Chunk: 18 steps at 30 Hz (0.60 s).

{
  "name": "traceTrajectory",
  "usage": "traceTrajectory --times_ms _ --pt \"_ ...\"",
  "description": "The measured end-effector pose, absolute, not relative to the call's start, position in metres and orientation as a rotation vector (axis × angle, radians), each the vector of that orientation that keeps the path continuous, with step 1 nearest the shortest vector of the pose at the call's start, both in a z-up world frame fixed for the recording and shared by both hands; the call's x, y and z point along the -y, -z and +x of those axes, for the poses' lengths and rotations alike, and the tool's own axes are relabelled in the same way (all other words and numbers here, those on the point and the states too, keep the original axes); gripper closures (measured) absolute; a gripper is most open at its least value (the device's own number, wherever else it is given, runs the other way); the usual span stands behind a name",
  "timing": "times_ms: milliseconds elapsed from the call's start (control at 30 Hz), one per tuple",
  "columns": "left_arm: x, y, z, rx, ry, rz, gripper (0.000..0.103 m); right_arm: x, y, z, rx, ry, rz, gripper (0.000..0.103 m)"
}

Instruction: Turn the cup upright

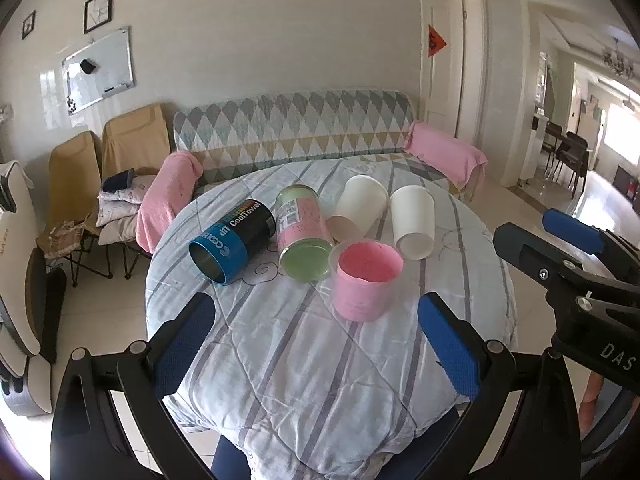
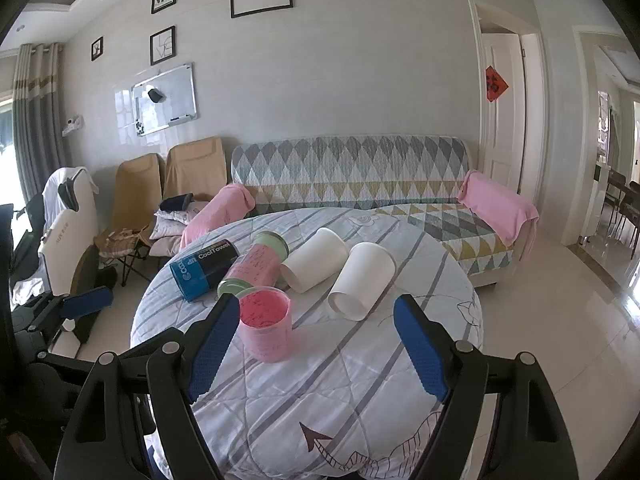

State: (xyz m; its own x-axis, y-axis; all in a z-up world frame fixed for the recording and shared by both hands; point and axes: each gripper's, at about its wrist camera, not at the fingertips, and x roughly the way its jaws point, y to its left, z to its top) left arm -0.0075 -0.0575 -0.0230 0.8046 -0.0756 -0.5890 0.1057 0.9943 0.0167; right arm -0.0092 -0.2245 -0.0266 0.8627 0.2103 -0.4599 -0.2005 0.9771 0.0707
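Both my tools spread apart, holding nothing: left tool [image 1: 316,334], right tool [image 2: 316,344]. Pink cup [image 2: 267,328] upright on surface [image 2: 360,392]; two white cups [image 2: 362,280] lying sideways.

Bare striped cloth on the counter [image 2: 360,400] lies open in front of the upright pink cup [image 2: 267,328] and to its right. Behind the pink cup, a lying jar [image 2: 252,266], blue can [image 2: 204,270] and two tipped white cups [image 2: 362,280] crowd the way.
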Motion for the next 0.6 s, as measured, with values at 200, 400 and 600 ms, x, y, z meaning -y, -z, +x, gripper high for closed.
traceTrajectory --times_ms 200,400,600 --pt "0.058 0.023 -0.006 -0.627 0.087 0.063 0.0 0.223 0.029 -0.006 -0.5 -0.222 0.018 0.022" --pt "0.057 0.027 -0.004 -0.635 0.078 0.075 0.0 0.222 0.034 0.001 -0.523 -0.228 0.023 0.022" --pt "0.054 0.03 -0.002 -0.644 0.074 0.077 0.0 0.22 0.036 0.004 -0.541 -0.228 0.019 0.022"
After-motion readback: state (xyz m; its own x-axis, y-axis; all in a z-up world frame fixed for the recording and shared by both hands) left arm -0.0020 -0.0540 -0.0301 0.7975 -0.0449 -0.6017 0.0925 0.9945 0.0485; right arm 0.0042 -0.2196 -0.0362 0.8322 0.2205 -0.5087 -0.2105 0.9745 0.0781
